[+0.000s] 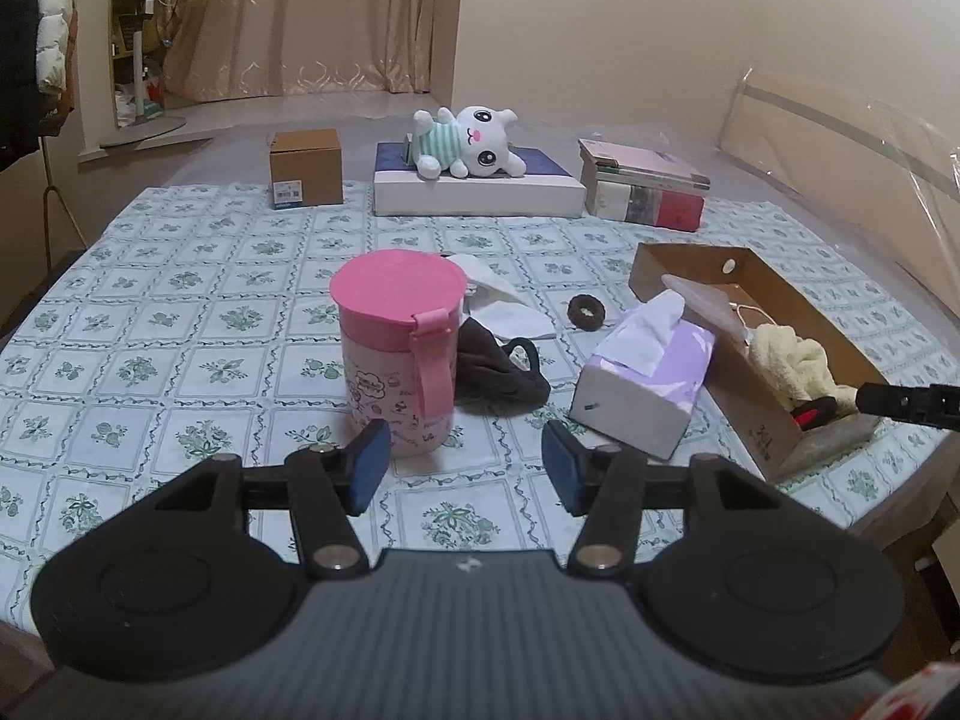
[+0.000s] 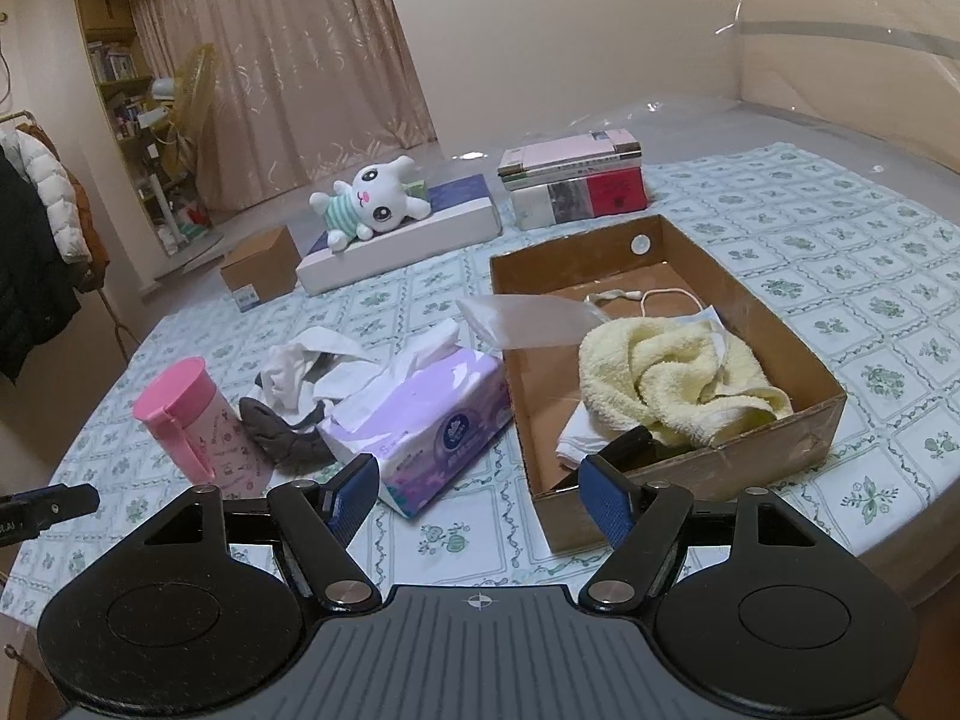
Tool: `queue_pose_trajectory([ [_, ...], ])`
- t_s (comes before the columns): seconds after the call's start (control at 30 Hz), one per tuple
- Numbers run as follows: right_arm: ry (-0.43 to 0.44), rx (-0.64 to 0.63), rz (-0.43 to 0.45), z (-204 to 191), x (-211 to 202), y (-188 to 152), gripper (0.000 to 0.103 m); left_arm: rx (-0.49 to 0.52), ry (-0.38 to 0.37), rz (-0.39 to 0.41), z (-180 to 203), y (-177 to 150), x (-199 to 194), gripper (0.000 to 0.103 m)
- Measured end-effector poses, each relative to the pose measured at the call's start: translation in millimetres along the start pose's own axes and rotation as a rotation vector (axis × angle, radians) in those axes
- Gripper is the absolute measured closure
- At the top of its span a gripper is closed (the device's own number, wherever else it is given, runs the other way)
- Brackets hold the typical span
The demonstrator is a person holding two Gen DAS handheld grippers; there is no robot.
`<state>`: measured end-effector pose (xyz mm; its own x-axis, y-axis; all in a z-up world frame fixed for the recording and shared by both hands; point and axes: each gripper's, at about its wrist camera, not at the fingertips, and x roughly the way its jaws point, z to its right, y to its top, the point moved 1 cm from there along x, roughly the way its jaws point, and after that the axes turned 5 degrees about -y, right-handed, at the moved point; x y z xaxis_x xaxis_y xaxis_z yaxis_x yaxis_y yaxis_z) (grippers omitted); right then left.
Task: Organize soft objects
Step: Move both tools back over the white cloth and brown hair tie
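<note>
Both claws are hovering empty over the patterned worktop (image 1: 180,324). The left claw (image 1: 462,468) is standing half open, the right claw (image 2: 480,498) wider — neither gripping anything. The yellow towel (image 2: 672,378) is already lying in the cardboard box (image 2: 828,414), evidently the collecting bin — while the dark cloth (image 1: 498,372) and tissue pack (image 1: 642,384) are waiting just beside it.

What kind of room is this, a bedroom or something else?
Most likely a bedroom at home: the work surface looks like a bed under a floral sheet, floor-length curtains hang at the back, and coats hang on a rack beside it.
</note>
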<state>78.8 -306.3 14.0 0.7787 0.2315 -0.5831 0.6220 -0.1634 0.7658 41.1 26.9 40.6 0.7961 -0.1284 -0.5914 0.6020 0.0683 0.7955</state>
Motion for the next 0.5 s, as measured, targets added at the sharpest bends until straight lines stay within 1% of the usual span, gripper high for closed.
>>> queue_pose_trajectory([
  [0.2, -0.002, -0.011, -0.006, 0.3, 4.2, 1.6, 0.03, 0.01, -0.008, -0.007, 1.5, 1.9, 4.4, 0.047],
  [0.33, 0.003, -0.036, -0.01, -1.0, 8.9, 6.3, 0.029, 0.035, -0.011, -0.004, 1.2, 8.4, 6.1, 0.039],
  [0.5, 0.021, -0.108, -0.016, -6.9, 19.6, 18.4, 0.029, 0.082, -0.02, -0.004, -2.2, 24.4, 12.1, 0.035],
])
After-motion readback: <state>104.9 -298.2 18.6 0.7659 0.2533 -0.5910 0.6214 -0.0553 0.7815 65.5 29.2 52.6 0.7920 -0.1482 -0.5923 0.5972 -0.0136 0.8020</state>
